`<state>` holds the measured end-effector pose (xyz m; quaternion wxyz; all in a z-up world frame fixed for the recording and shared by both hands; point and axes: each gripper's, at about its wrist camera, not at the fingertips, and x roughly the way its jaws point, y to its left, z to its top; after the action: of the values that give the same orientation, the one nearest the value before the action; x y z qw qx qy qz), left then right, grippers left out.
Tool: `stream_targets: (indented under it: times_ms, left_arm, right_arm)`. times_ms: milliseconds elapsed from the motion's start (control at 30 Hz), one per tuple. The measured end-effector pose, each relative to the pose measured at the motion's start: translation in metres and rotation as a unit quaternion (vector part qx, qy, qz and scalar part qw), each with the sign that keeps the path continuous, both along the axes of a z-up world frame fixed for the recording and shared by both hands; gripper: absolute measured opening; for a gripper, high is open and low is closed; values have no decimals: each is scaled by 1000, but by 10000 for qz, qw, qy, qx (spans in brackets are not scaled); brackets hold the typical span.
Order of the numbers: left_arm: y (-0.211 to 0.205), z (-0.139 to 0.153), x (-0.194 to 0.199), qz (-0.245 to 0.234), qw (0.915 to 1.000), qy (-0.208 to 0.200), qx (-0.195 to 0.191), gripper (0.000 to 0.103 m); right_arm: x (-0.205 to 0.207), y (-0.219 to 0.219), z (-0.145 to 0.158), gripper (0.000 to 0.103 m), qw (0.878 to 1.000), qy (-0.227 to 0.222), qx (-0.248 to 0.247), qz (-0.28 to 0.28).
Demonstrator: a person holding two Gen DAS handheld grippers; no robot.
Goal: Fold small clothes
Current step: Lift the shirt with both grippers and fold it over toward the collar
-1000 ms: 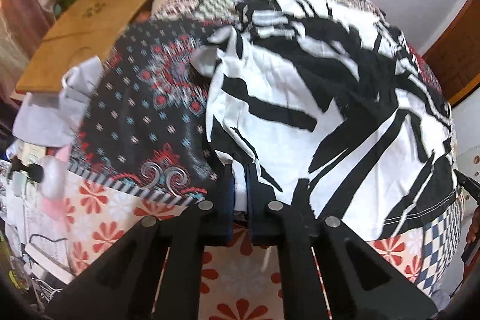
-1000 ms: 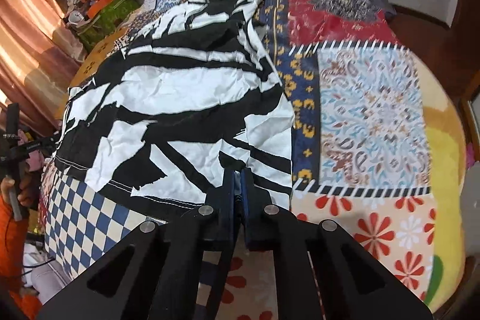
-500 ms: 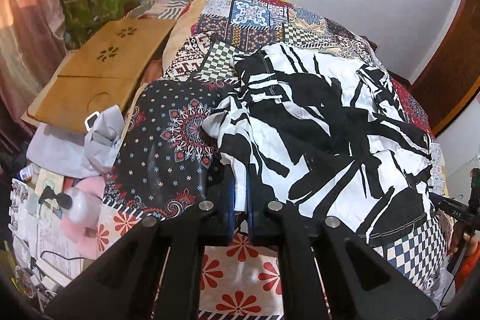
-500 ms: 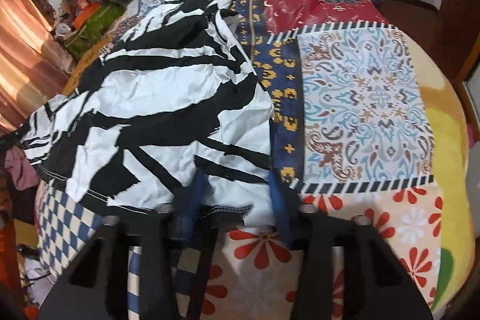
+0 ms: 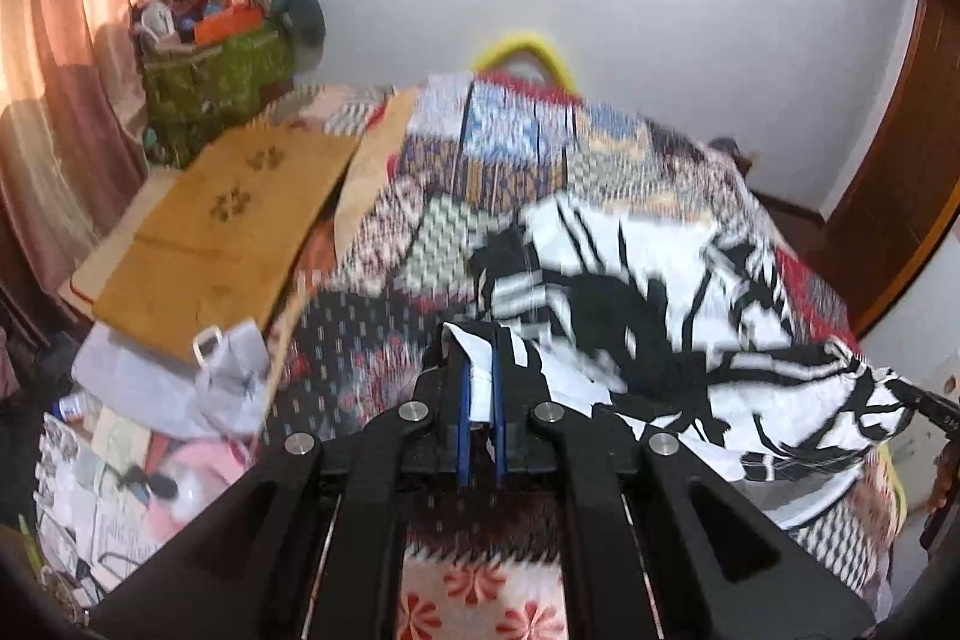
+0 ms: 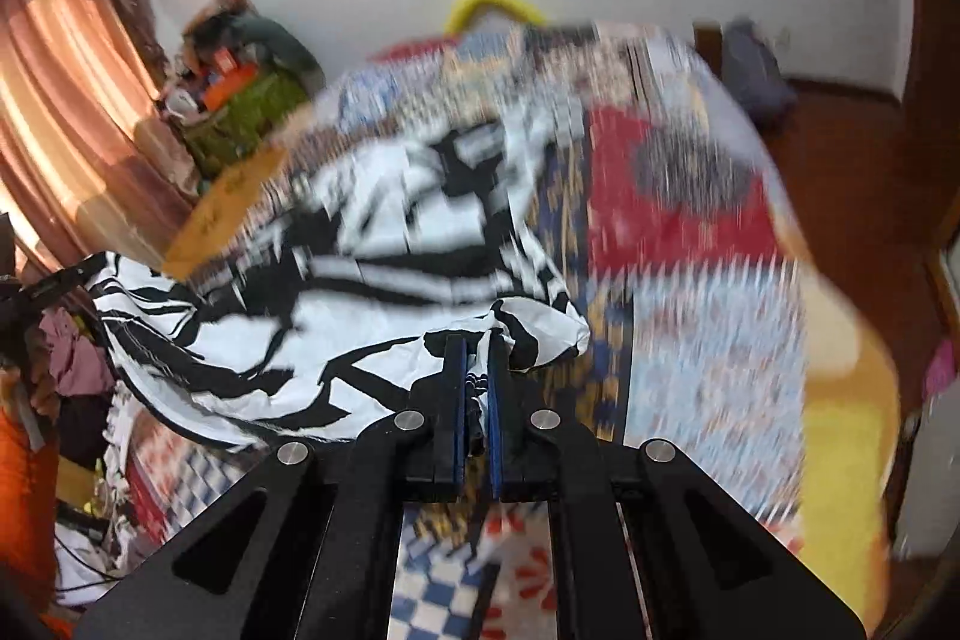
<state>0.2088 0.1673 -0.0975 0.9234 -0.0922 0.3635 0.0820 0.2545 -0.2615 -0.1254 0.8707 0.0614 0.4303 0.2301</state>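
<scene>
Two grippers, each pinching near corner of black-and-white patterned garment point(image 5: 690, 334). Left gripper point(image 5: 480, 346): blue-padded fingers point(image 5: 463, 400) pressed together on white hem fold. Right gripper point(image 6: 475, 358): fingers point(image 6: 459, 388) clamped on bunched fabric. Garment's near edge lifted off patchwork bedspread point(image 5: 510, 148), far part draped on bed. Wooden lap tray point(image 5: 222, 226) at bed's left edge, green bag point(image 5: 222, 82) of clutter beyond. Both views blurred.

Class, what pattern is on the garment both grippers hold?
Bold black-and-white stripes on the garment, clearest in the left wrist view.
</scene>
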Motion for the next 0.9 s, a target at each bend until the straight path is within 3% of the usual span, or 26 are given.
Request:
stream_targets:
  times_ms: [167,300,600,767,900]
  left_arm:
    - [2,30,31,139,9992,-293,252,5]
    - [13,42,64,337,9983,-395,266,5]
    - [31,37,149,577,9976,-299,223,5]
    - [31,14,202,583,9974,-70,416,5]
    - [42,-13,246,708,9968,176,337,5]
  right_arm:
    - [26,8,43,5,9984,-554,64,-29]
    - [58,18,59,5,9968,-794,28,-129]
    - [131,37,55,5,9961,-825,-23,-327]
    - [173,43,37,5,9969,-652,-186,-394]
    - [205,38,17,5,9972,-463,-276,-524]
